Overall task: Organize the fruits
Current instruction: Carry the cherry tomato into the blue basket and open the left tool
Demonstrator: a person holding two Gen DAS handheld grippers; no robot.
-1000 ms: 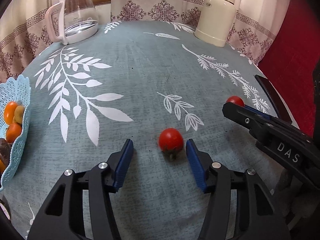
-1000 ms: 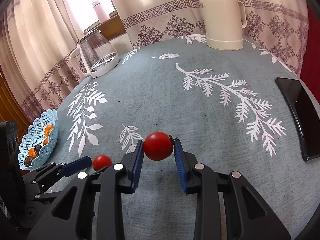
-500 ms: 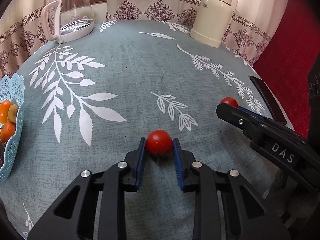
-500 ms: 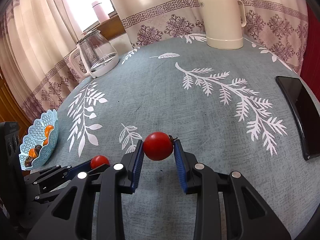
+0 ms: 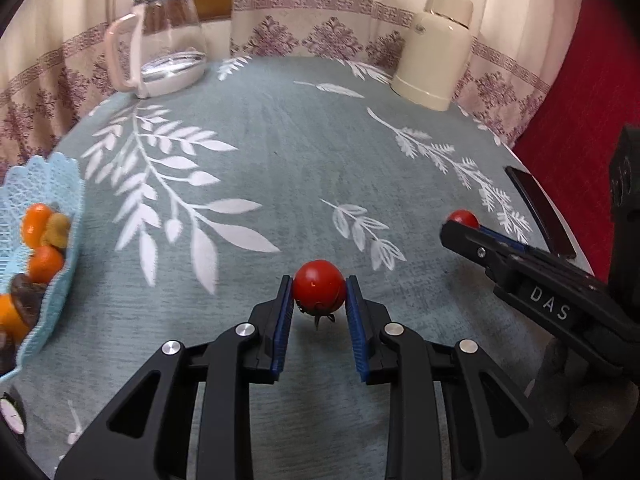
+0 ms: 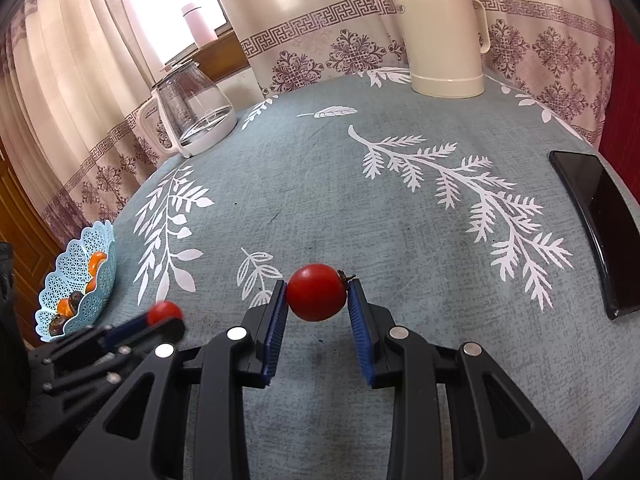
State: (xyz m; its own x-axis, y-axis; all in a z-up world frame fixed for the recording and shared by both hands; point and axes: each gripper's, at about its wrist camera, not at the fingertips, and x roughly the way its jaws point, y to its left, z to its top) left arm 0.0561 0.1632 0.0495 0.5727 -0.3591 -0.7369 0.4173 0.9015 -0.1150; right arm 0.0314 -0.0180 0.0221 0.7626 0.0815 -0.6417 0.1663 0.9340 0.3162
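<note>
Sitting at the desk's 9 o'clock edge, a pale blue lattice plastic basket (image 5: 60,184) holds orange fruits (image 5: 38,218) and dark brown pieces; the near part is blurred. At 11 o'clock stands a clear glass kettle with a white handle and base (image 5: 168,52).

The left gripper (image 5: 319,292) has its blue-padded fingers (image 5: 283,320) clenched on a small round red tomato (image 5: 319,285), one pad on each side, the green stalk end pointing down. Whether the fruit is clear of the teal cloth with white leaf print (image 5: 260,152) or resting on it, I cannot tell. In the right wrist view this gripper shows at 8 o'clock, blurred.

At 1 o'clock stands a cream flask with a gold-rimmed lid (image 5: 440,48).

The right gripper (image 6: 317,298) likewise grips a second small red tomato (image 6: 317,297) between its blue-padded fingers (image 6: 357,320), the dried stalk turned against the right pad. A shadow on the cloth under it suggests the fruit is held off the desk. From the left wrist view, this gripper shows at 3 o'clock, marked "DAS".

A black flat phone (image 6: 596,224) lies at the 3 o'clock edge, well apart from both tomatoes. Patterned curtains (image 6: 304,52) hang behind.
</note>
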